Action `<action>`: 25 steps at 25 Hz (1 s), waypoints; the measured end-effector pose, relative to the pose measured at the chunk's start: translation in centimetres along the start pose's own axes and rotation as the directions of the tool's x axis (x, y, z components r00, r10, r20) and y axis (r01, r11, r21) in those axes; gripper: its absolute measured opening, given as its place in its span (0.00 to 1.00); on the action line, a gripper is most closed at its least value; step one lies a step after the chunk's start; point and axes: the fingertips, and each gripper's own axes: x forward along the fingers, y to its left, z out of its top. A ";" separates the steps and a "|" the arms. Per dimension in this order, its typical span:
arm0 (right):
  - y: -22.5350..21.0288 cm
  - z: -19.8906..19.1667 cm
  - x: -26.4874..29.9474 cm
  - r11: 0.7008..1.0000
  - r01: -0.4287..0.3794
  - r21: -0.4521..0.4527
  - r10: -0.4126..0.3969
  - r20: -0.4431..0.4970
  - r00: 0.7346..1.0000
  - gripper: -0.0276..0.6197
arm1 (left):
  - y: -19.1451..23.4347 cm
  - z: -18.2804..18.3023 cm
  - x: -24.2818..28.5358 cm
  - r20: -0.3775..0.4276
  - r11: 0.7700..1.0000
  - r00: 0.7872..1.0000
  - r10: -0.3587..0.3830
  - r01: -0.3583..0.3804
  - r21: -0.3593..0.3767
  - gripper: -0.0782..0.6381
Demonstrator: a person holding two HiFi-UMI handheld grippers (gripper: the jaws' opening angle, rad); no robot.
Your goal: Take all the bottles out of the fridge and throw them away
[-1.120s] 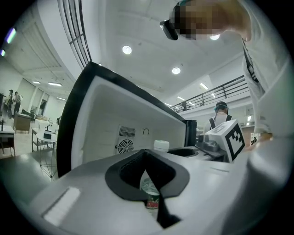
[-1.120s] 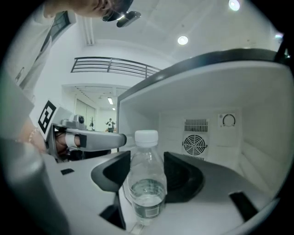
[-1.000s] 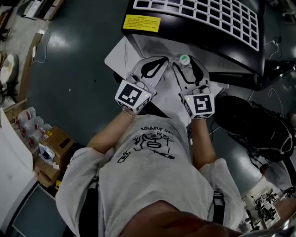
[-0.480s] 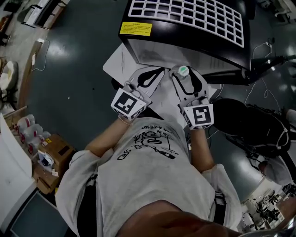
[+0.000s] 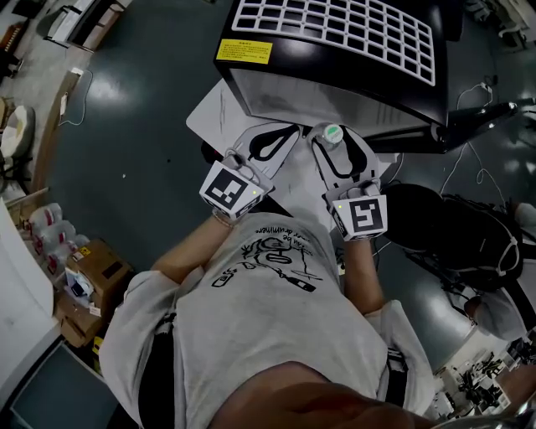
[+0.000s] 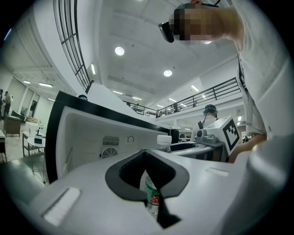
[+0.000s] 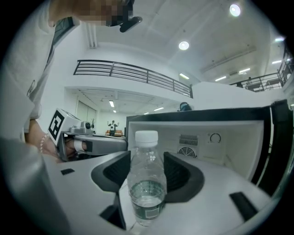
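Observation:
A small black fridge [image 5: 335,80] stands open in front of me, and its white inside [image 7: 220,137] fills both gripper views. My right gripper [image 5: 334,134] is shut on a clear water bottle [image 5: 333,130], which has a white cap and a dark green label. The bottle [image 7: 147,183] stands upright in the hollow between the jaws of the right gripper [image 7: 147,158]. My left gripper [image 5: 285,130] is to its left, with its tips together and nothing in its hollow. In the left gripper view [image 6: 146,153], a second bottle with a green and red label [image 6: 154,199] shows through the slit, beyond the jaws.
A white grid [image 5: 335,25] and a yellow sticker [image 5: 244,52] lie on the fridge top. A white panel [image 5: 213,109] juts out at the fridge's left. A cardboard box [image 5: 96,272] and several bottles [image 5: 50,226] are on the floor at the left. A black bag [image 5: 456,230] is at the right.
Both grippers have risen a little and drawn slightly back from the fridge front. The bottle has come along in the right gripper's jaws.

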 end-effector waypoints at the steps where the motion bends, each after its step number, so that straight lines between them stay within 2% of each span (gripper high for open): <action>1: 0.0 -0.1 -0.2 1.000 -0.006 -0.001 0.006 0.001 1.000 0.41 | -0.2 -0.1 0.1 0.000 1.000 1.000 0.005 -0.005 0.003 0.11; 10: 2.4 -1.2 -1.1 0.993 -0.112 -0.027 0.112 0.005 0.994 0.41 | -1.3 -1.6 -2.2 0.008 0.994 0.994 0.113 -0.113 0.009 0.11; 15: 4.2 -1.8 -1.4 0.982 -0.181 -0.055 0.182 0.005 0.983 0.41 | -1.6 -2.2 -4.3 0.010 0.982 0.982 0.189 -0.189 0.011 0.11; 25: 8.9 -1.4 -1.0 0.962 -0.264 -0.066 0.264 -0.012 0.965 0.41 | -1.6 -1.7 -9.5 0.039 0.959 0.959 0.282 -0.283 0.020 0.11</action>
